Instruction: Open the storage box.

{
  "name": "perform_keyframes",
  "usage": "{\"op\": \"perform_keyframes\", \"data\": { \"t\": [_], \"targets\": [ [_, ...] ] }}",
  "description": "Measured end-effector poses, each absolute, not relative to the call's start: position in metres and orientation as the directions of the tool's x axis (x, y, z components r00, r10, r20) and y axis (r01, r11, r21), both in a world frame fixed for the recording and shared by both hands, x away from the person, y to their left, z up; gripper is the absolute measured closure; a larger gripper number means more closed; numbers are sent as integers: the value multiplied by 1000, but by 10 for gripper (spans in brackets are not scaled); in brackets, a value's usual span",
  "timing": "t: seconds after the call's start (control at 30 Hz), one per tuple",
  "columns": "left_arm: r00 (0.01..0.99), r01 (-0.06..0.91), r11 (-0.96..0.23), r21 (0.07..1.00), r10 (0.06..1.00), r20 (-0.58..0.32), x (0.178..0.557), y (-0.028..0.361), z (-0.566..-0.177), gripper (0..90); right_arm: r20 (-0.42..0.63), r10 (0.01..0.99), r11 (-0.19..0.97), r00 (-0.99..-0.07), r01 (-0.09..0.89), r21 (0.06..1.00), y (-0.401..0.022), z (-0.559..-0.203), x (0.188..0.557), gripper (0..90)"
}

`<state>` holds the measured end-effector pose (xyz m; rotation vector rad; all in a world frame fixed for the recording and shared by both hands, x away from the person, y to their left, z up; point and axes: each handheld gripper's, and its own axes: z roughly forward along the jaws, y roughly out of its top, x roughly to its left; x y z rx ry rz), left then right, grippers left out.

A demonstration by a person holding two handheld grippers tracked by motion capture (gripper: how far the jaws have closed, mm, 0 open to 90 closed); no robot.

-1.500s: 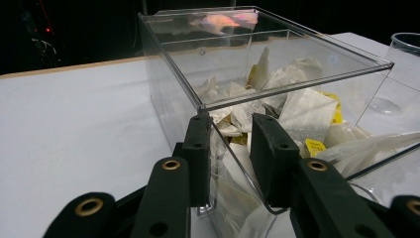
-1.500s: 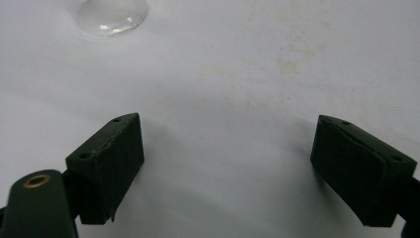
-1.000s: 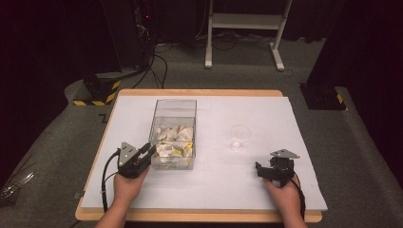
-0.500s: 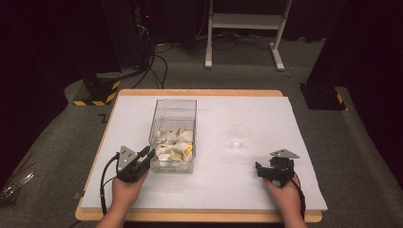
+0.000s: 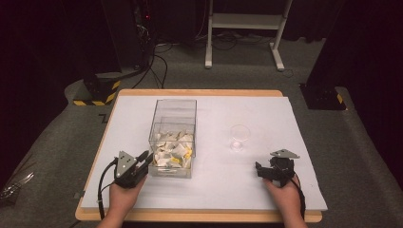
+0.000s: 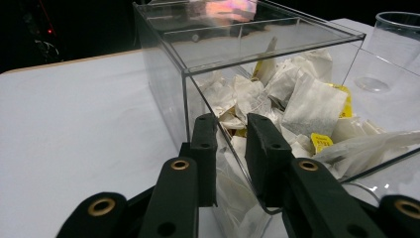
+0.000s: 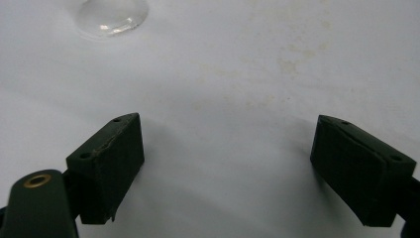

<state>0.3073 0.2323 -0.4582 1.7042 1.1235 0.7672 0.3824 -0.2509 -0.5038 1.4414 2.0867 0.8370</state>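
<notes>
Box [image 5: 172, 137]: clear acrylic, open-topped, standing on the white mat [image 5: 209, 190]; the landmark for all below. Rear part looks empty; front part holds a heap of tea bags [image 6: 297, 104].

Tea bags: white paper sachets, some with yellow tags. Likely very light, soft and crushable, apt to cling together or snag by their strings. Best taken by a single upturned corner or a tag, from above through the open top.

Left gripper [image 6: 233, 148]: at the box's near left corner, jaws a narrow gap apart with the front wall's edge between them. Whether they press the wall cannot be told; nothing is lifted.

Right gripper [image 7: 225, 168]: well to the right of the box, low over bare mat, jaws wide, empty.

Cup [image 5: 238, 137]: clear plastic, to the right of the box, between it and the right gripper. Probably light and easily tipped.

Hard to make out: the box's walls and the cup nearly vanish against the mat; glare hides the box's far wall; bags low in the heap are buried; the cup's contents, if any, cannot be judged.
</notes>
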Motion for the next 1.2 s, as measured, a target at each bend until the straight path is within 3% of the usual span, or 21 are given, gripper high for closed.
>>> {"op": "perform_keyframes", "data": {
  "t": [0.57,1.2],
  "targets": [
    [381,350,-134,927,924,-11,283,230,-460,746,-37,939,266,-342,654,708,-251,-504,382,131],
    [378,320,-159,934,925,28,268,228,-458,760,-36,939,265,-341,655,708,-251,-504,382,133]
  ]
}}
